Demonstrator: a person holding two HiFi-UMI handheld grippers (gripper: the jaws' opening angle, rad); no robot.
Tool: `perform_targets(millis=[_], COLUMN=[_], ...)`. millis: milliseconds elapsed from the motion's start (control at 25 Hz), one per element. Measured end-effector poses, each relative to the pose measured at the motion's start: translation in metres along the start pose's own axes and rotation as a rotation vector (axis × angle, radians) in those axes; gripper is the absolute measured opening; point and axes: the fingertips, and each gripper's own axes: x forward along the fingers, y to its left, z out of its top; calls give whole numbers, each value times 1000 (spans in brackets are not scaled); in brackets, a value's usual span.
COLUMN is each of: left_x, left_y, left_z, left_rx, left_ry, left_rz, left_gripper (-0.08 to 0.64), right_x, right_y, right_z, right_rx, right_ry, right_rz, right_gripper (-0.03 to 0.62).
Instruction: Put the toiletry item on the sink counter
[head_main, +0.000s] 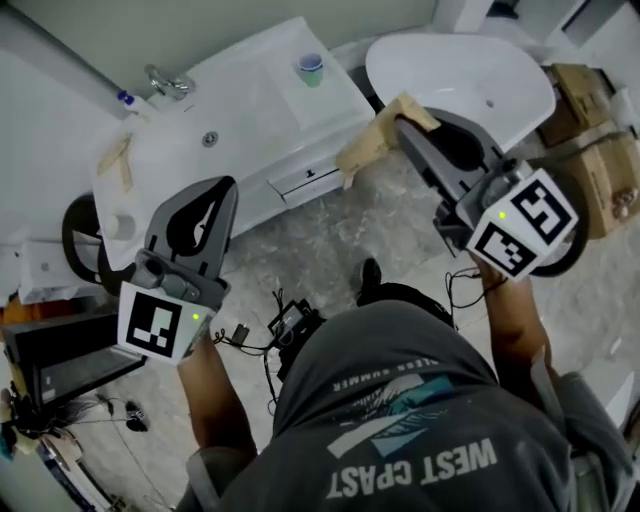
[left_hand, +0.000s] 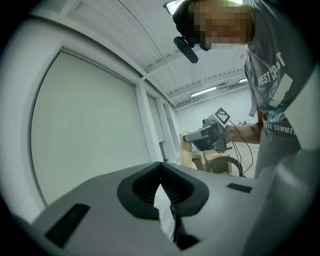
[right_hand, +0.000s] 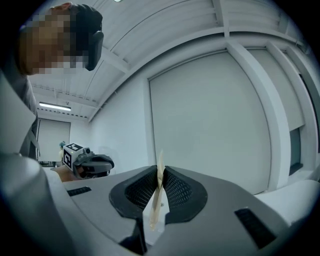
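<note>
- Person's grey shirt (head_main: 420, 420) sits nearest the head camera, both forearms reaching out from it.
- Two grippers. The left gripper (head_main: 228, 186) has its jaws together with nothing in them. The right gripper (head_main: 405, 122) is clamped on one flat tan packet (head_main: 375, 142).
- The packet hangs over the gap between the counter's right end and the tub (head_main: 460, 70), and is not on the counter (head_main: 250, 115).
- On the counter: one cup (head_main: 310, 68) near the back right, one faucet (head_main: 168, 82) at the back left, and one tan strip (head_main: 118, 160) at the left end.
- Two cardboard boxes (head_main: 595, 160) stand at the right, past the tub.
- Only the head view shows the counter, tub and floor. The gripper views point level at pale walls, and each catches the other gripper.
- The right gripper view shows the packet edge-on, pinched between the pads. The head view shows its flat face.
- The counter is bare between the drain (head_main: 209, 139) and the cup.
- The floor (head_main: 300, 240) before the counter's front edge is open, apart from a small device with cables (head_main: 290, 322) by the person.
</note>
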Motion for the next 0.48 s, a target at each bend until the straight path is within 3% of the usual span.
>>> perform_targets(millis=[480], left_x=[52], left_y=[10], left_z=[15], left_rx=[29], left_ry=[45], left_rz=[75], left_gripper=[2], right_x=[18], right_y=[-61], right_z=[19], right_rx=[2], right_ry=[-32], right_rz=[77], right_gripper=[61])
